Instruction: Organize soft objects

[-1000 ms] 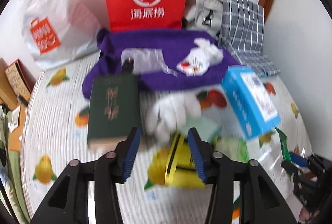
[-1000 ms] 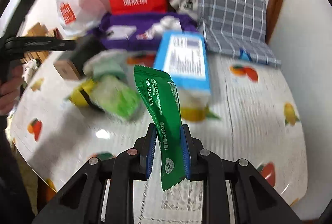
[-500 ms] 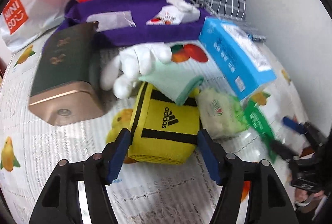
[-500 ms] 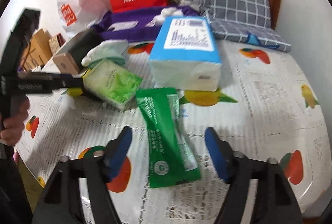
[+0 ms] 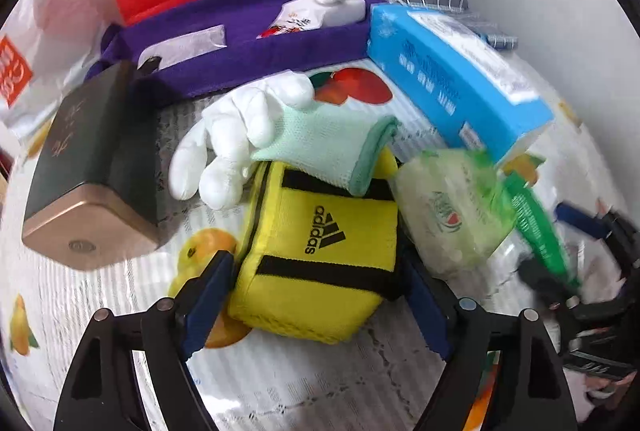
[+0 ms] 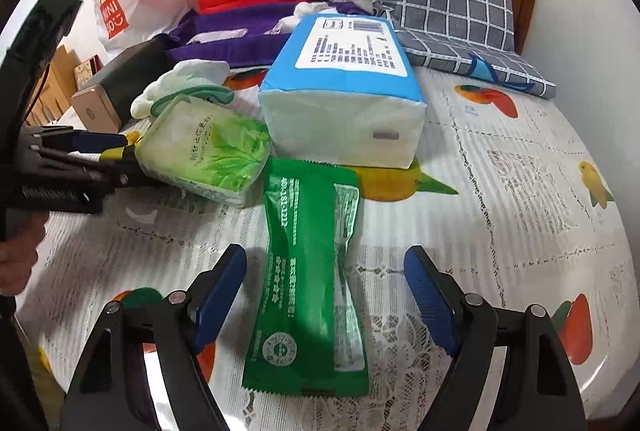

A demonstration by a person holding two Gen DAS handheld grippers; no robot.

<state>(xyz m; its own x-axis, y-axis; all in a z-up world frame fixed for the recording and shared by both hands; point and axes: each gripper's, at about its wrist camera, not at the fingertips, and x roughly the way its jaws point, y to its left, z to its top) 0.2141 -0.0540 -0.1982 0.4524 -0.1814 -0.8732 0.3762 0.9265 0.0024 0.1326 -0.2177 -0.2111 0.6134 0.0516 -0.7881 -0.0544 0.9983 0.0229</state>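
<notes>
Near the table's front edge, right gripper (image 6: 324, 295) jaws wide apart, flat green foil sachet (image 6: 312, 279) lying loose between them. Left gripper (image 5: 316, 295) jaws just opened, straddling yellow fabric Adidas pouch (image 5: 320, 251), pads not pressing. Behind: mint-and-white work glove (image 5: 288, 135), blue tissue pack (image 6: 344, 87).

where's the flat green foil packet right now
In the right wrist view the flat green foil packet lies on the fruit-print tablecloth between the open right gripper, untouched, just in front of the blue tissue pack.
</notes>
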